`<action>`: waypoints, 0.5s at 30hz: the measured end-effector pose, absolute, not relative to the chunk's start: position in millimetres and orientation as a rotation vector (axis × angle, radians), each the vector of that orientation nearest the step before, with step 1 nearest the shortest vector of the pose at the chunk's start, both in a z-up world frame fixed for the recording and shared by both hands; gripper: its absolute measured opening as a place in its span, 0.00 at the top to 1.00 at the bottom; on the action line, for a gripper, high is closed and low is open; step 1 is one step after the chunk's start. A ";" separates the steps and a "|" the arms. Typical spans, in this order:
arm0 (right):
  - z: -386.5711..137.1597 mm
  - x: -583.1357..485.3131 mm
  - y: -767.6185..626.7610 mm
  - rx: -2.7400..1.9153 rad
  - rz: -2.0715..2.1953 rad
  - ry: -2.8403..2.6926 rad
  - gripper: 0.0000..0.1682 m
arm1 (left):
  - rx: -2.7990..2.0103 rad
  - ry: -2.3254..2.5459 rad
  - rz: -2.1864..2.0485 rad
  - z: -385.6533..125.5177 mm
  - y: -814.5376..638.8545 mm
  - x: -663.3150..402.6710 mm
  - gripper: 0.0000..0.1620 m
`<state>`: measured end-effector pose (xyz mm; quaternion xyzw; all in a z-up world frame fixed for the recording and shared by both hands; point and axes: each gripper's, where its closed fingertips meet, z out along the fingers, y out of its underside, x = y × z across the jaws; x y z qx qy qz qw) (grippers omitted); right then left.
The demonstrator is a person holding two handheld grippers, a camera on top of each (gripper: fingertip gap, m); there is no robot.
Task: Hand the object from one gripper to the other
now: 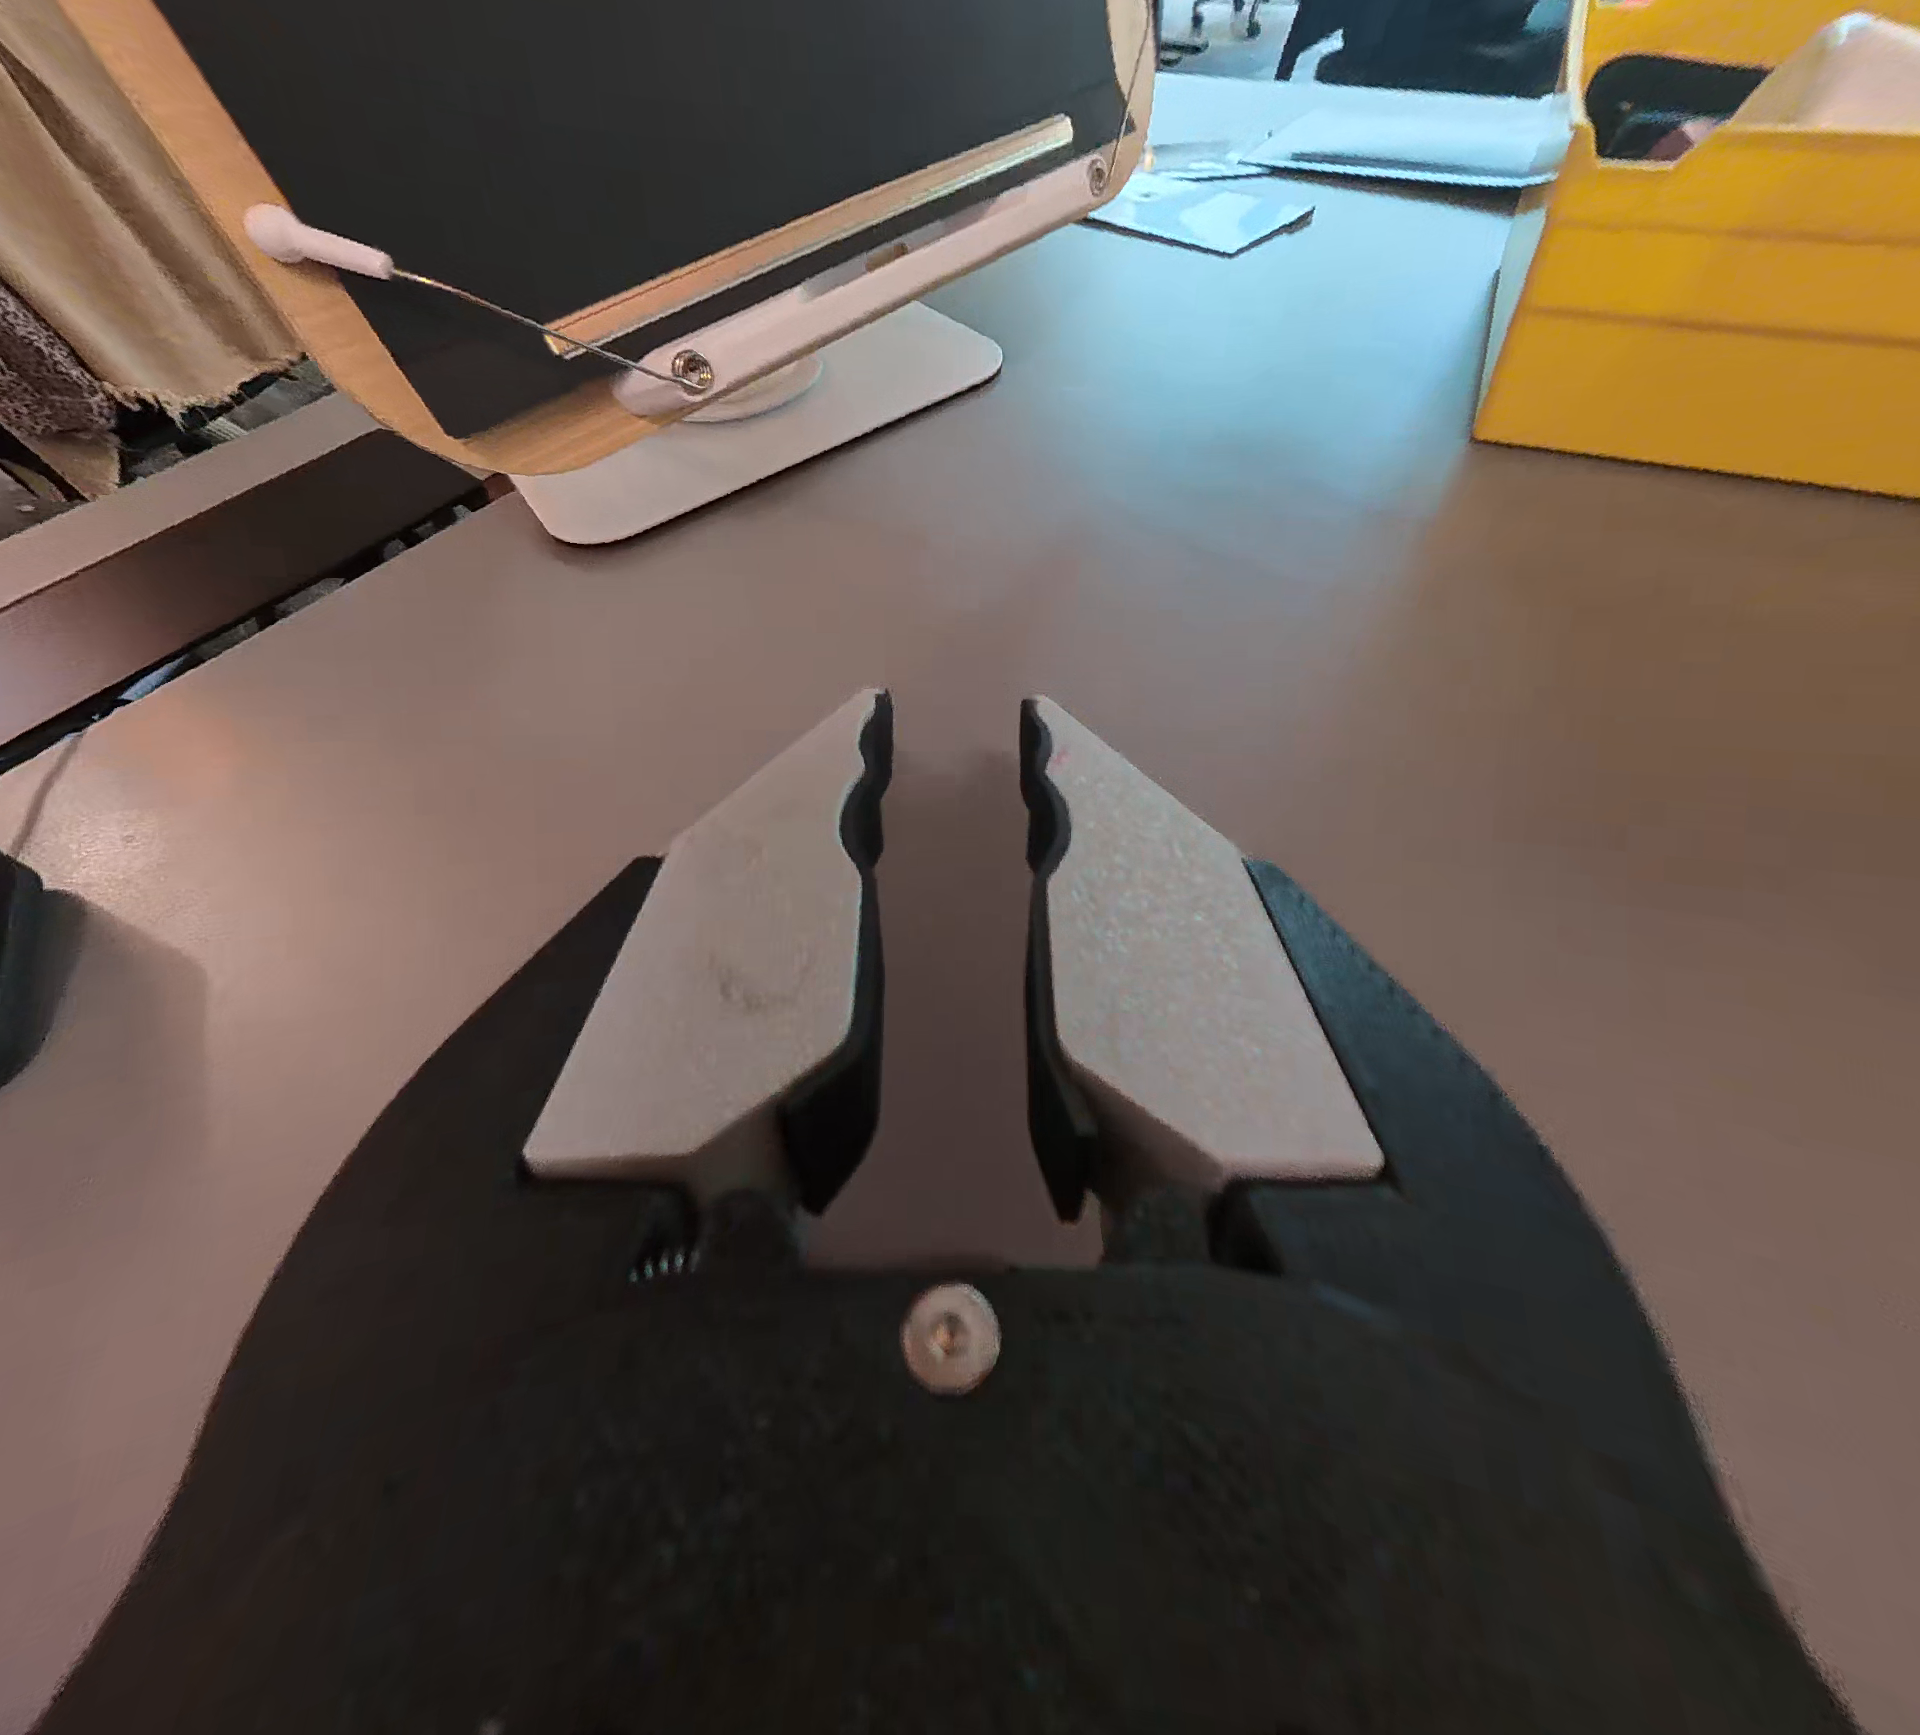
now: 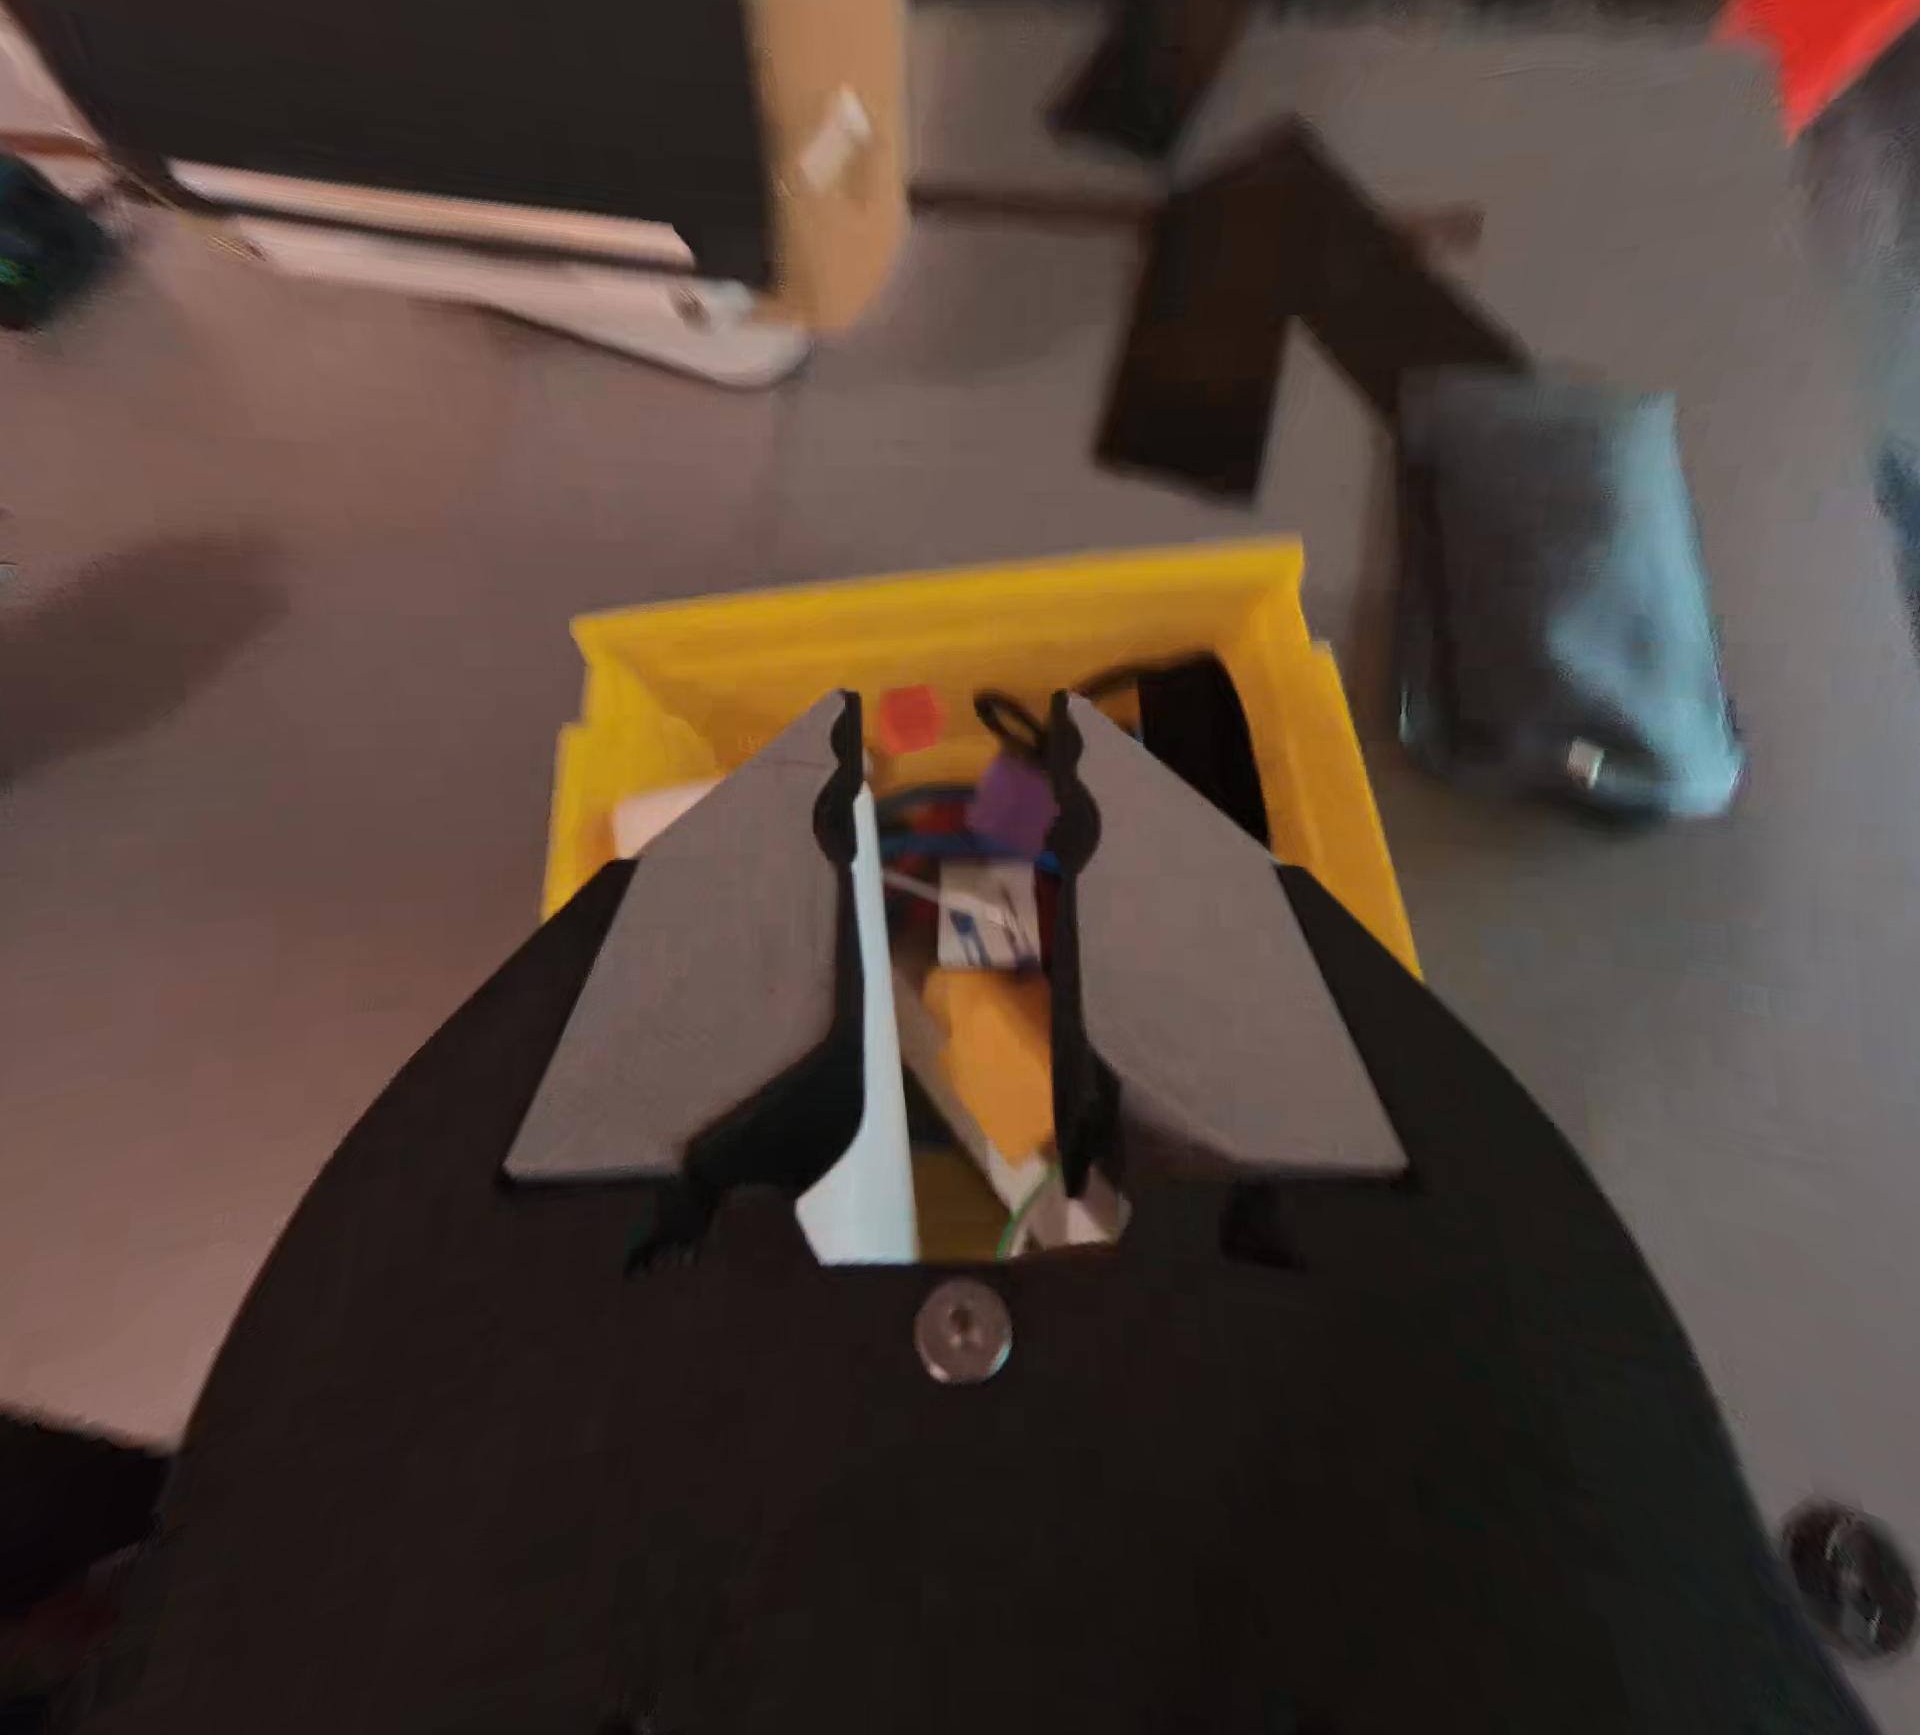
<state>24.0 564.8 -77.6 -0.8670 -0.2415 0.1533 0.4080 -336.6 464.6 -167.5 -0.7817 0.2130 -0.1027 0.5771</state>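
Observation:
My left gripper (image 1: 956, 729) is open and empty, low over the brown table (image 1: 1247, 646). My right gripper (image 2: 956, 719) is open and empty, above a yellow bin (image 2: 935, 615). The right wrist view is blurred. Inside the bin I see a purple piece (image 2: 1006, 797), a red piece (image 2: 906, 717), a black cord (image 2: 1013, 719), a white strip (image 2: 883, 1062) and other small items. The purple piece lies between my right fingers, below them. The yellow bin also shows in the left wrist view (image 1: 1704, 335) at the far right.
A dark screen with a tan frame on a white stand (image 1: 769, 428) stands at the back left, also in the right wrist view (image 2: 416, 75). Papers (image 1: 1392, 137) lie behind the bin. A grey pouch (image 2: 1558, 594) and a dark flat piece (image 2: 1247, 314) lie beyond the bin. Across from one pair of fingers to the other is roughly 40 centimetres.

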 end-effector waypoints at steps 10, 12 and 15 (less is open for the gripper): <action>-49.9 18.5 483.9 -1.988 0.650 -0.716 0.71 | -1.859 0.562 -0.021 -178.2 463.6 -338.3 0.84; -52.9 15.8 461.6 -1.954 0.667 -0.777 0.67 | -1.872 0.528 -0.017 -179.0 453.7 -334.1 0.79; -58.0 21.0 435.4 -1.887 0.622 -0.847 0.66 | -1.794 0.489 -0.087 -156.2 415.1 -314.5 0.70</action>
